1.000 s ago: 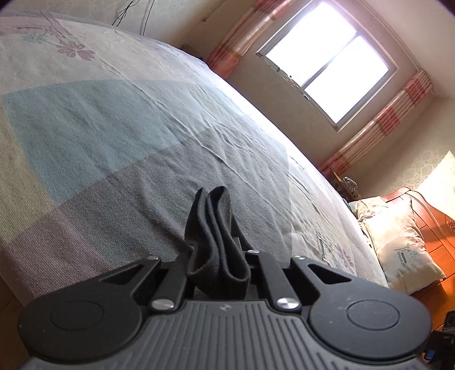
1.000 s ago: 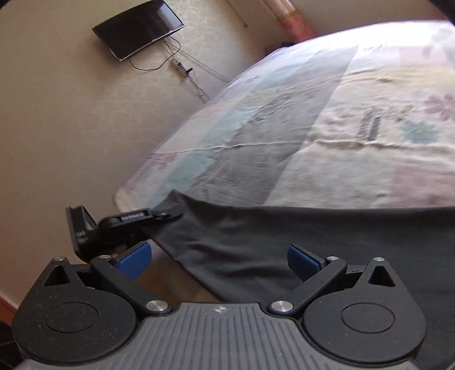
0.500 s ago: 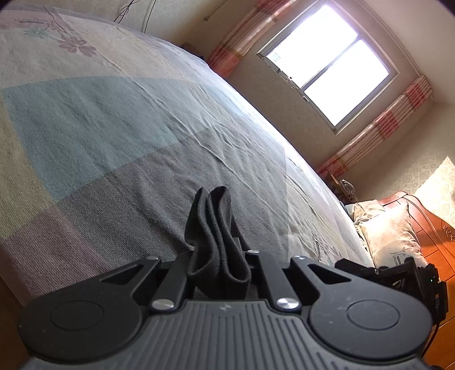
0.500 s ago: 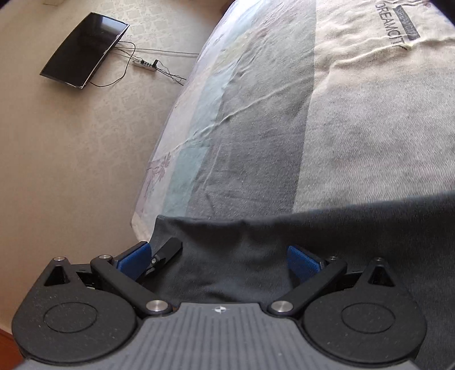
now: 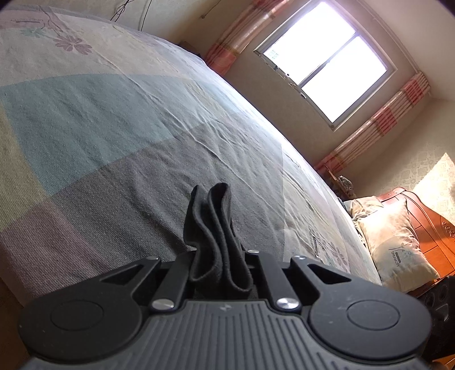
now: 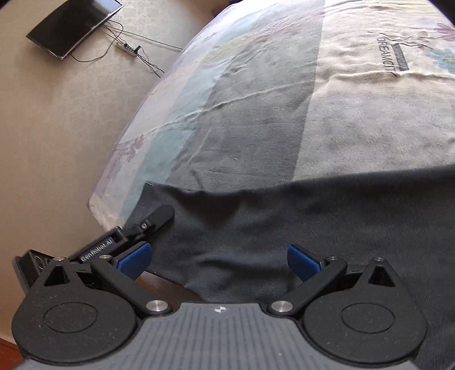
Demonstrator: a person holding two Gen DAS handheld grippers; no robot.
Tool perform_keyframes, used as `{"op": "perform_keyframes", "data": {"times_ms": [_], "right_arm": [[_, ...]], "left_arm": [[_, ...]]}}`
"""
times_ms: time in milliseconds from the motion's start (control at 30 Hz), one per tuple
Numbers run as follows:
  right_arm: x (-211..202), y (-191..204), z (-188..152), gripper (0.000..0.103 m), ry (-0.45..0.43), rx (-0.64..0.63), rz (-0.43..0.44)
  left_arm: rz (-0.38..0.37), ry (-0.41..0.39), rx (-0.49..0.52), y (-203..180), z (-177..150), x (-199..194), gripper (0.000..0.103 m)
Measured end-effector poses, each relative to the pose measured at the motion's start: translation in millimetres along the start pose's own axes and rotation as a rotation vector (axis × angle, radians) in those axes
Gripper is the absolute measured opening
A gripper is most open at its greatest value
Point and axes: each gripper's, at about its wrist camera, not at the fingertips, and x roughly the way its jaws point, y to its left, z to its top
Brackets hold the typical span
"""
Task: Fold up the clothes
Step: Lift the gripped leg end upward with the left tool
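A dark grey garment hangs stretched along the near edge of the bed. My left gripper is shut on a bunched corner of it, and the folds stick up between the fingers. In the right wrist view that left gripper pinches the garment's left corner. My right gripper is open just above the cloth near that corner. Its blue pads stand wide apart with the cloth's lower edge between them, and they do not press on it.
The bed carries a patchwork cover in grey, teal and cream. A pillow and a wooden headboard are at its far end, under a bright window. A wall television and a power strip are beyond the bed's foot.
My right gripper has sunk, rolled and come nearer the garment's left corner and the left gripper. It stays open. The left gripper keeps its grip and has not moved.
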Motion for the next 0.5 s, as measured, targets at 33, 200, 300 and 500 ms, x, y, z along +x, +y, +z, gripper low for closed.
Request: {"op": "perform_keyframes", "data": {"times_ms": [33,200,300,500], "right_arm": [[2,-2,-5,0.103,0.007,0.026,-0.001],[4,-2,-23,0.103,0.066,0.133,0.079],[-2,3,-26,0.103,0.024,0.109,0.064],[7,-3,-29,0.103,0.056,0.139,0.047]], "left_arm": [[0.000,-0.001,0.000,-1,-1,-1,0.006],[0.000,0.005,0.006,-6,-2,-2,0.006],[-0.005,0.002,0.017,-11,-3,-4,0.006],[-0.006,0.010,0.016,-19,-5,-7,0.006]]}}
